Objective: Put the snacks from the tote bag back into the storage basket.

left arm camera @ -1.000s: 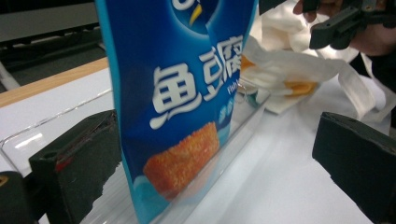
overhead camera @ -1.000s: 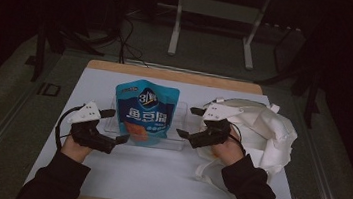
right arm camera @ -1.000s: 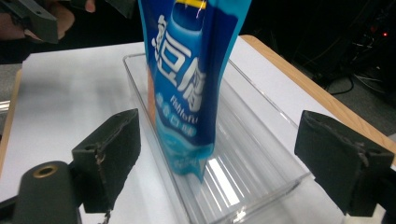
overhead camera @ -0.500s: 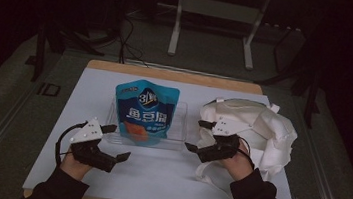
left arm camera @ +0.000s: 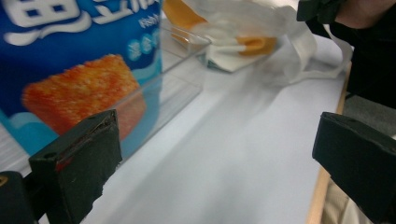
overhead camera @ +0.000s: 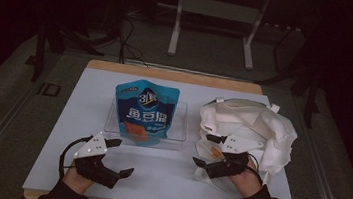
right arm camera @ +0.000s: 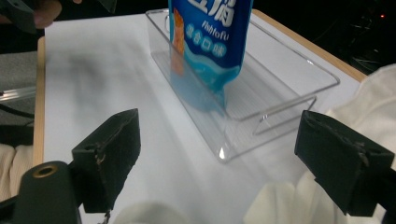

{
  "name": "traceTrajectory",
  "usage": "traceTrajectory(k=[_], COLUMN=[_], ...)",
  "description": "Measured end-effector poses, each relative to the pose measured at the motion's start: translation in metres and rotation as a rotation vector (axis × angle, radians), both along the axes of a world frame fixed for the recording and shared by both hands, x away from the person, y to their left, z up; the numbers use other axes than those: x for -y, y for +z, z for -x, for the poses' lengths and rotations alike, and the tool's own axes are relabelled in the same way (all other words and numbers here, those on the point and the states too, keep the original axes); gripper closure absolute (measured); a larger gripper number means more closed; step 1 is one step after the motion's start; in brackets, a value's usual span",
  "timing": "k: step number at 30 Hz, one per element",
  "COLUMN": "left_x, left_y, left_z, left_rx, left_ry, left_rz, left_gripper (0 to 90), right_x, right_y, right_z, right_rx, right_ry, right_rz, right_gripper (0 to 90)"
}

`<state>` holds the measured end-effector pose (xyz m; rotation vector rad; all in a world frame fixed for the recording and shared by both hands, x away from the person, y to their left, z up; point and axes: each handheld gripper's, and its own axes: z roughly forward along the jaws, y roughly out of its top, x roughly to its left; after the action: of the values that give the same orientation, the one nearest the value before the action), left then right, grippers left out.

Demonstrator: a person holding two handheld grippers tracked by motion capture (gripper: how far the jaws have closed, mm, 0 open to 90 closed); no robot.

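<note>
While the blue snack pouch (overhead camera: 145,110) stands upright in the clear tray (overhead camera: 178,139), the left gripper (overhead camera: 120,157) (jaws spread) and right gripper (overhead camera: 202,150), equally spread, hover just before it, holding nothing.

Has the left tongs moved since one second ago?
Yes. The left tongs drew back from the clear tray toward the table's near edge, jaws open.

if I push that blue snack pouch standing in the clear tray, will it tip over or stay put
The blue snack pouch would probably tip: it stands tall on a narrow base in the clear tray, whose low walls brace only its bottom. It looks like soft film, so it likely buckles under a claw rather than sliding stiffly. It seems light for its size.
</note>
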<state>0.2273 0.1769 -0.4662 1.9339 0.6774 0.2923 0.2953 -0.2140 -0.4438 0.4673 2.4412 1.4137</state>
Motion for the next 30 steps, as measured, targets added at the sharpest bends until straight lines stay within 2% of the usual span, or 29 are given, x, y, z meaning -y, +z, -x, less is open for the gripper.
traceTrajectory(k=[2, 9, 14, 18, 24, 28, 30], left_x=[0.004, 0.013, 0.023, 0.029, 0.038, 0.044, 0.046], left_y=[-0.002, -0.006, -0.008, -0.008, -0.009, -0.009, -0.009], left_z=[0.003, 0.004, 0.006, 0.006, 0.006, 0.003, 0.002], left_rx=[-0.005, -0.010, -0.014, -0.029, -0.028, -0.027, -0.020], left_ry=[-0.016, -0.055, -0.091, -0.118, -0.143, -0.158, -0.164], left_rz=[0.000, 0.001, -0.015, -0.004, -0.008, -0.001, -0.007], left_gripper=[1.6, 1.6, 1.6, 1.6, 1.6, 1.6, 1.6], right_x=[0.004, 0.018, 0.026, 0.032, 0.042, 0.050, 0.054], right_y=[-0.002, -0.008, -0.012, -0.014, -0.016, -0.019, -0.020], right_z=[0.005, 0.021, 0.031, 0.037, 0.045, 0.048, 0.050], right_rx=[0.013, 0.013, 0.016, -0.009, 0.007, 0.002, 0.017], right_ry=[-0.012, -0.037, -0.063, -0.075, -0.099, -0.133, -0.153], right_rz=[0.001, -0.027, -0.025, -0.026, -0.028, -0.033, -0.033], right_gripper=[14.4, 14.4, 14.4, 14.4, 14.4, 14.4, 14.4])
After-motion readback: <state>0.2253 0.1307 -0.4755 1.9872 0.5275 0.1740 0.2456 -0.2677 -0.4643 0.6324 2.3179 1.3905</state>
